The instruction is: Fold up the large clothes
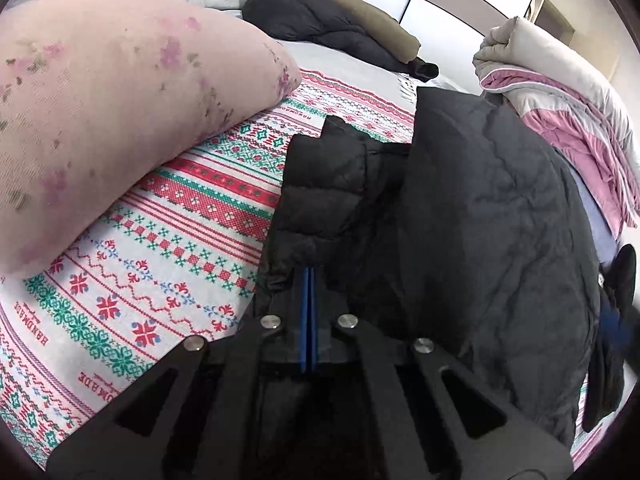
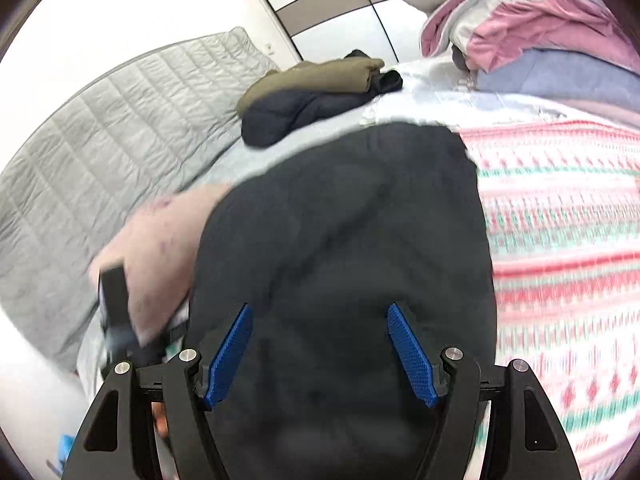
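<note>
Left gripper (image 1: 310,280): nearest in the left wrist view; its jaws were pressed fully together, blue pads meeting, at the near hem of the black puffer jacket (image 1: 460,208). They seemed to pinch a fold of quilted fabric, though the cloth hid the tips.
Right gripper (image 2: 320,320): it hung above the jacket with jaws spread wide, blue pads apart, and nothing between them.
Jacket: it lay on the patterned blanket (image 1: 168,264) on the bed, one half already lapped over the other.
Beside the jacket: a pink floral pillow (image 1: 100,120) lay to its left.
Beyond the jacket: a pink and grey duvet heap (image 1: 560,120) to the right, and furthest off a folded olive and navy garment (image 1: 340,28) near the grey quilt (image 2: 100,140).
Step in hand: probably gripping the near edge for the next fold.
Next move: likely the right gripper should take a matching edge, so that both lift together and carry it over evenly.
</note>
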A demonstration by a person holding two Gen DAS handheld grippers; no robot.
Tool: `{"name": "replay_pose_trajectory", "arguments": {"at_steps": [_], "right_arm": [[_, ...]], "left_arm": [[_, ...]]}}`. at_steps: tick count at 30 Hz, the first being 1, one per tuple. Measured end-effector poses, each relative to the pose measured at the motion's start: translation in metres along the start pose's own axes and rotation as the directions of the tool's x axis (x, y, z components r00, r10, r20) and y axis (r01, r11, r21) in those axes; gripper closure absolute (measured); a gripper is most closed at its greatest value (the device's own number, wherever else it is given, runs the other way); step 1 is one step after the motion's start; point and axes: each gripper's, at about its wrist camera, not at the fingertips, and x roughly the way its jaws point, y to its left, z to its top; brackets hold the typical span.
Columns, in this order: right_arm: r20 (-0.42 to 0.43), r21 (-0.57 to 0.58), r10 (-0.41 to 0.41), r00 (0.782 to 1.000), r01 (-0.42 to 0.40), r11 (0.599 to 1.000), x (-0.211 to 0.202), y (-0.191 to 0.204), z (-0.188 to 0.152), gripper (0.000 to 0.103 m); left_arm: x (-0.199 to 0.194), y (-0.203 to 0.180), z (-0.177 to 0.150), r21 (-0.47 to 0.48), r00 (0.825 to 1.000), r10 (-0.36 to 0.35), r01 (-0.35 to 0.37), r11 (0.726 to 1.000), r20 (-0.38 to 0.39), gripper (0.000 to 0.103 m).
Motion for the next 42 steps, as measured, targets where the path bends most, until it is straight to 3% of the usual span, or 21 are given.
{"name": "replay_pose_trajectory", "arguments": {"at_steps": [3, 6, 7, 11, 16, 18, 21, 22, 24, 26, 29, 31, 33, 36, 38, 40, 42], "right_arm": [[-0.053, -0.048, -0.023, 0.998, 0.020, 0.999, 0.040, 0.016, 0.039, 0.032], [-0.150, -0.163, -0.156, 0.976, 0.131, 0.978, 0.099, 0.029, 0.053, 0.032], [-0.190, -0.191, -0.192, 0.963, 0.155, 0.969, 0.119, 0.031, 0.052, 0.031], [-0.310, -0.193, -0.198, 0.930, 0.142, 0.971, 0.169, 0.025, 0.044, 0.030], [-0.322, -0.232, -0.267, 0.908, 0.198, 0.952, 0.181, 0.030, 0.031, 0.030], [-0.294, -0.248, -0.287, 0.912, 0.218, 0.944, 0.178, 0.036, 0.030, 0.030], [-0.228, -0.230, -0.278, 0.933, 0.226, 0.947, 0.141, 0.036, 0.025, 0.030], [-0.178, -0.186, -0.226, 0.958, 0.193, 0.963, 0.107, 0.033, 0.020, 0.030], [-0.107, -0.110, -0.124, 0.987, 0.112, 0.988, 0.049, 0.020, 0.007, 0.026], [-0.069, -0.024, -0.059, 0.996, 0.057, 0.998, -0.001, -0.006, -0.013, 0.019], [-0.055, 0.069, -0.037, 0.998, 0.041, 0.997, -0.043, -0.046, -0.041, 0.019], [-0.035, 0.168, 0.004, 0.999, 0.002, 0.986, -0.060, -0.077, -0.061, 0.019], [-0.009, 0.238, 0.036, 0.999, -0.033, 0.971, -0.067, -0.100, -0.077, 0.019], [-0.103, 0.312, 0.037, 0.994, -0.003, 0.950, -0.050, -0.118, -0.089, 0.019], [-0.094, 0.340, 0.113, 0.989, -0.074, 0.937, -0.052, -0.121, -0.088, 0.019], [-0.073, 0.370, 0.173, 0.982, -0.135, 0.919, -0.052, -0.121, -0.088, 0.019], [-0.070, 0.378, 0.192, 0.979, -0.152, 0.913, -0.048, -0.119, -0.088, 0.019]], "left_arm": [[0.003, -0.007, 0.000, 0.023, 1.000, 0.023, -0.023, 0.999, -0.008, 0.103], [0.009, -0.008, 0.001, 0.026, 0.999, 0.038, -0.038, 0.999, -0.015, 0.103], [0.011, -0.007, 0.002, 0.020, 0.999, 0.045, -0.045, 0.999, -0.017, 0.103], [0.020, 0.001, 0.008, -0.023, 0.998, 0.045, -0.046, 0.999, -0.041, 0.103], [0.023, -0.001, 0.008, -0.004, 0.997, 0.063, -0.063, 0.998, -0.048, 0.103], [0.023, -0.003, 0.007, 0.016, 0.997, 0.065, -0.064, 0.998, -0.047, 0.103], [0.020, -0.006, 0.005, 0.039, 0.997, 0.055, -0.053, 0.998, -0.050, 0.103], [0.018, -0.005, 0.005, 0.036, 0.997, 0.052, -0.051, 0.998, -0.054, 0.103], [0.015, -0.005, 0.008, 0.034, 0.996, 0.044, -0.041, 0.999, -0.077, 0.103], [0.008, -0.006, 0.011, 0.045, 0.993, 0.046, -0.041, 0.998, -0.112, 0.100], [-0.019, -0.003, 0.016, 0.017, 0.992, 0.005, -0.003, 1.000, -0.126, 0.086], [-0.045, 0.003, 0.012, -0.032, 0.994, -0.062, 0.059, 0.998, -0.091, 0.045], [-0.070, 0.008, 0.004, -0.066, 0.988, -0.150, 0.147, 0.987, -0.041, 0.027], [-0.093, 0.008, -0.005, -0.036, 0.978, -0.207, 0.206, 0.978, -0.018, 0.025], [-0.090, 0.009, -0.013, -0.023, 0.983, -0.181, 0.181, 0.983, -0.020, 0.019], [-0.069, 0.011, -0.022, -0.056, 0.985, -0.123, 0.117, 0.992, -0.120, 0.019], [-0.047, 0.016, -0.030, -0.111, 0.966, -0.138, 0.116, 0.987, -0.220, 0.019]]}}
